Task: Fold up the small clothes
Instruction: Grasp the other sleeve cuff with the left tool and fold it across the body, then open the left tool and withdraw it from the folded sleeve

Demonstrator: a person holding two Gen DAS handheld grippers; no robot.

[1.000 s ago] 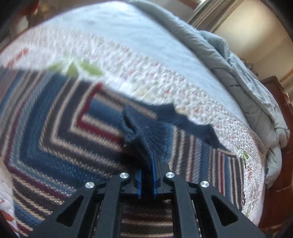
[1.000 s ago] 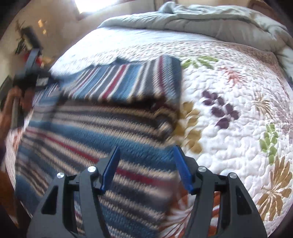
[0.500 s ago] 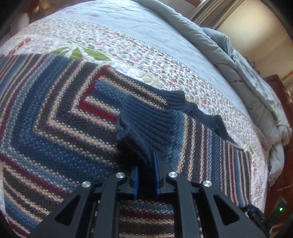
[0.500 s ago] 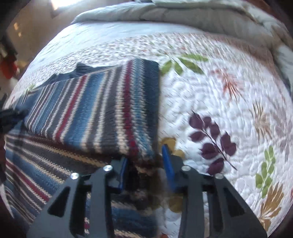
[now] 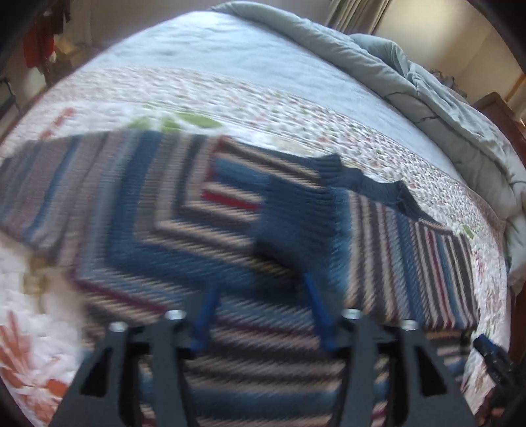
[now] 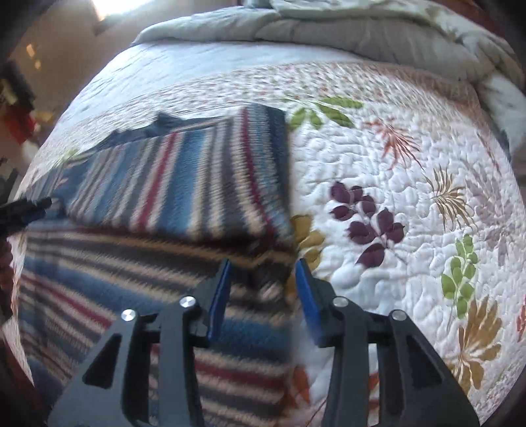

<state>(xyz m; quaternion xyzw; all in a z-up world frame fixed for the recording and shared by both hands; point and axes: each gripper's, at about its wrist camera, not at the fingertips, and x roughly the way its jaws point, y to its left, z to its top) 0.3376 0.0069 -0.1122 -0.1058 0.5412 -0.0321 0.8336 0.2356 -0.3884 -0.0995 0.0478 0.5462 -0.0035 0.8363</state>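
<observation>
A striped knit sweater (image 5: 138, 210) in blue, tan, red and dark bands lies flat on the floral quilt (image 6: 394, 184). Its sleeve is folded across the body, and the navy ribbed cuff (image 5: 296, 223) rests on the stripes. My left gripper (image 5: 259, 284) hovers just short of that cuff with its jaws opening and nothing pinched between them. In the right wrist view the folded side panel (image 6: 184, 184) lies on the sweater (image 6: 98, 295). My right gripper (image 6: 263, 264) is over the sweater's right edge. Its jaws are opening and the pads are clear of the knit.
A grey duvet (image 5: 427, 98) is bunched along the far side of the bed, duvet (image 6: 328, 29). Dark wooden furniture (image 5: 499, 111) stands at the right. The other gripper's tip shows at the lower right (image 5: 493, 354) and at the left edge (image 6: 26, 207).
The left gripper was shut on the navy cuff. It has let go and drawn back, and the cuff lies on the sweater. The right gripper narrowed at the sweater's edge, then widened.
</observation>
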